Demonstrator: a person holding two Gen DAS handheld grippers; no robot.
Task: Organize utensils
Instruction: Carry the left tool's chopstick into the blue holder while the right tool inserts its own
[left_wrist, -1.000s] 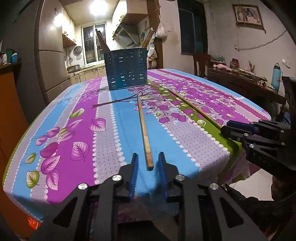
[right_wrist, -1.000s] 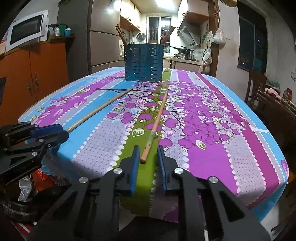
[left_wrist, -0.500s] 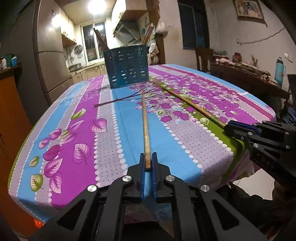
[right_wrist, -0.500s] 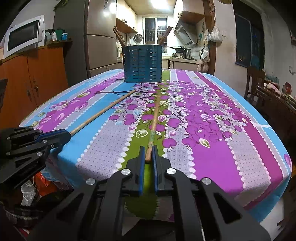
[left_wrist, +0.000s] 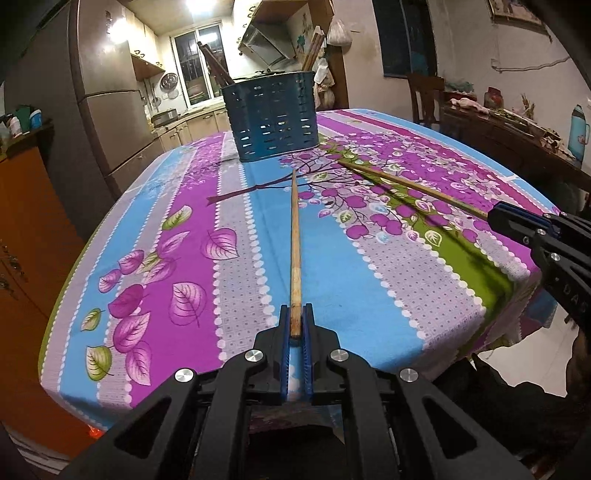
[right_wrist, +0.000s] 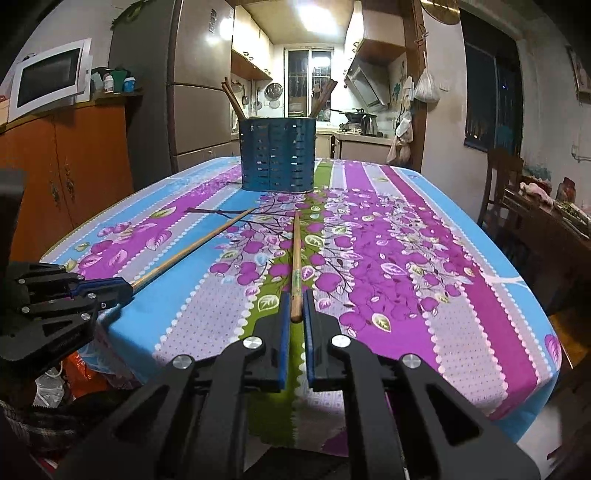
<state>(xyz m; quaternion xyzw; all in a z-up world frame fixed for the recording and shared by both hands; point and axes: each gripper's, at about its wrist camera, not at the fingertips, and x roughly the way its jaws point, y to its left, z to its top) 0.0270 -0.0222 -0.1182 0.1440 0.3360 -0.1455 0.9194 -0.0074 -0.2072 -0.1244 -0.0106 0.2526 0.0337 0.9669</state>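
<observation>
Both grippers (left_wrist: 295, 325) (right_wrist: 296, 314) newly clamped, chopsticks (left_wrist: 295, 243) (right_wrist: 296, 266) pinched

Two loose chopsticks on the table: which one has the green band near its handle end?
The one in the right gripper: that chopstick has greenish marking near its thick end. The left gripper's chopstick is plain wood.
</observation>
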